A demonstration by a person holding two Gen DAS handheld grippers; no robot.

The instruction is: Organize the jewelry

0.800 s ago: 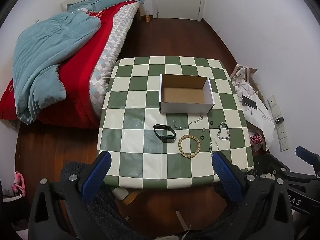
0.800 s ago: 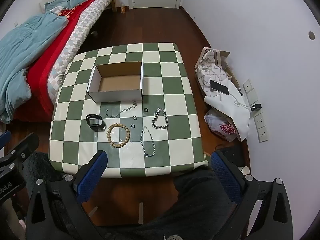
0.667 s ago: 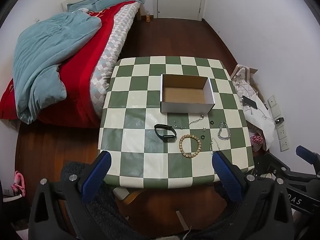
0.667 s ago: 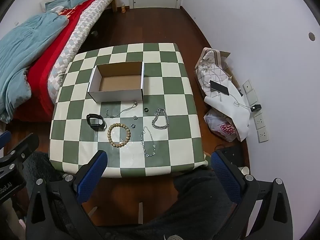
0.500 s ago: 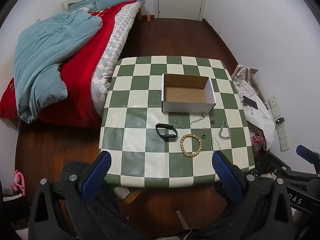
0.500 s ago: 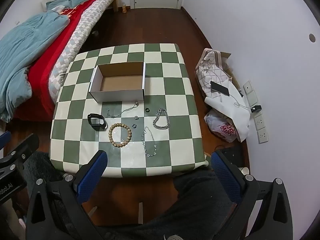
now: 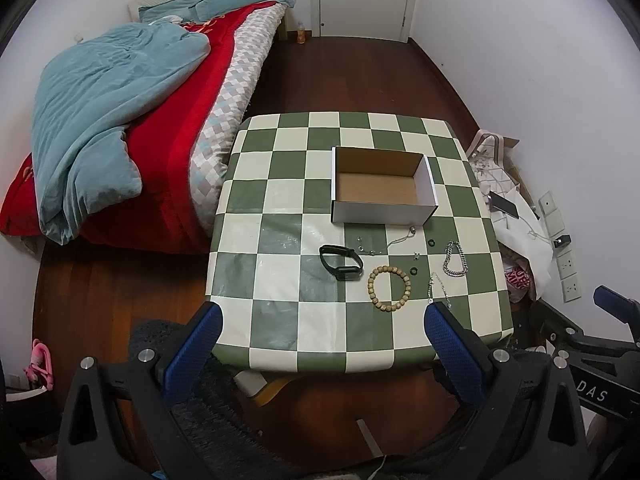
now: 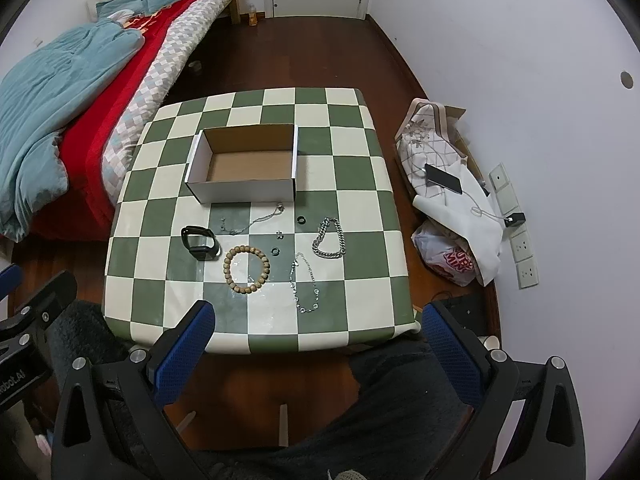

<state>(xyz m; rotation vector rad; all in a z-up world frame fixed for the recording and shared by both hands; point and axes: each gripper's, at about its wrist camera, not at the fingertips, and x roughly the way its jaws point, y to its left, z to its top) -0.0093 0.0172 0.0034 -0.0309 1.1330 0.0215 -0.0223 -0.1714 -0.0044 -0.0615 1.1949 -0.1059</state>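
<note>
Jewelry (image 8: 280, 248) lies well beyond both gaping, empty grippers.

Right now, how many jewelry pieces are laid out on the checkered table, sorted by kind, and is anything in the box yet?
Wooden bead bracelet: 1
Black wristband: 1
Chunky silver chain: 1
Thin silver chains: 2
Small black rings: 2
Tiny silver pieces, too small to count
Total countable: 7
The box holds nothing.
</note>
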